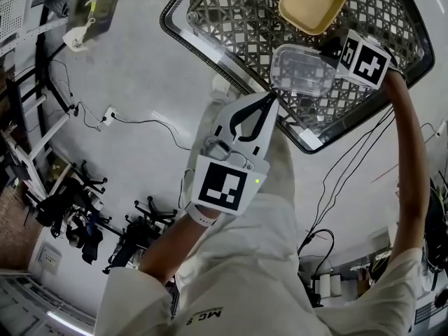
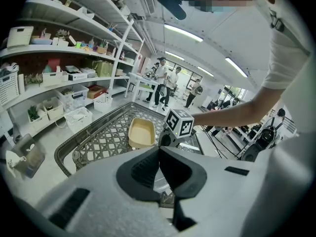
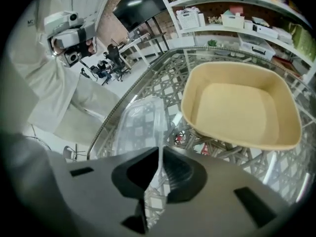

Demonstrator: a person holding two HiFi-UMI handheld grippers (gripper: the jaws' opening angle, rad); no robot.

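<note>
Left gripper (image 1: 269,99): nearest, jaws fully closed, nothing held, tips over near rim of wire basket (image 1: 224,26). Right gripper (image 3: 159,152): farther right, jaws clamped on rim of clear container (image 1: 299,68) in basket. Tan tray (image 1: 313,2) just beyond.

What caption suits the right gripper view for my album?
Right gripper pinching the rim of a clear plastic container beside a tan tray in a wire basket.

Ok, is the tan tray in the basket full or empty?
Empty. The right gripper view looks straight into the tray, sitting in the basket: its whole floor is bare, with nothing inside.
</note>
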